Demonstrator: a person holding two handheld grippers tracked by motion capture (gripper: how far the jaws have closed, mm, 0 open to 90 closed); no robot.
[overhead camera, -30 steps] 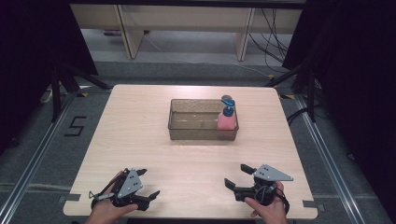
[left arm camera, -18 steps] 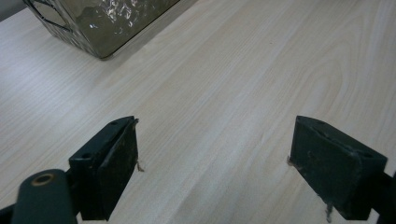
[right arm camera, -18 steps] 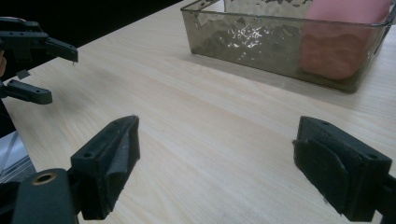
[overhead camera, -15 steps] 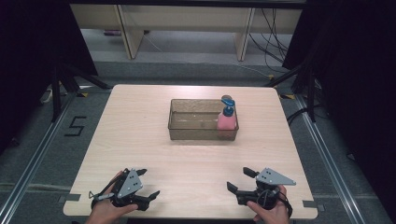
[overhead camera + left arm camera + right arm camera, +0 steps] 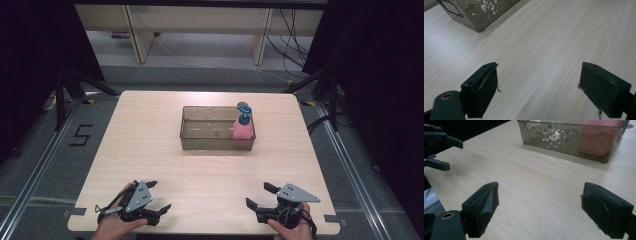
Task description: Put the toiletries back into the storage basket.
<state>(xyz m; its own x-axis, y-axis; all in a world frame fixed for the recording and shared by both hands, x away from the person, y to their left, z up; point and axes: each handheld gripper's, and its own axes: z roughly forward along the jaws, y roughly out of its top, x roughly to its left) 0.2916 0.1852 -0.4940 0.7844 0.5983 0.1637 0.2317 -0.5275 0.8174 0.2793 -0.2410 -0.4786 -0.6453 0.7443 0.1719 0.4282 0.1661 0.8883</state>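
Note:
A smoky clear plastic bin (image 5: 217,132) stands in the middle of the wooden table (image 5: 150,145). A pink bottle with a blue pump cap (image 5: 242,127) stands upright in the bin's right end. My left gripper (image 5: 157,197) rests near the table's front left edge, open, nothing between its jaws. My right gripper (image 5: 260,196) sits at the front right, open and empty too. A corner of the bin (image 5: 477,12) appears in the left gripper view. The right gripper view faces the bin (image 5: 554,136) with the pink bottle (image 5: 597,141) behind its wall, and shows the left gripper (image 5: 439,150) at far left.
Bare wood lies between both grippers and the bin. Dark stands and cables ring the table on the grey floor (image 5: 350,165). A floor mark "5" (image 5: 80,135) is at the left.
The right gripper has drawn back slightly toward the table's front edge. The left gripper, bin and bottle have stayed put.

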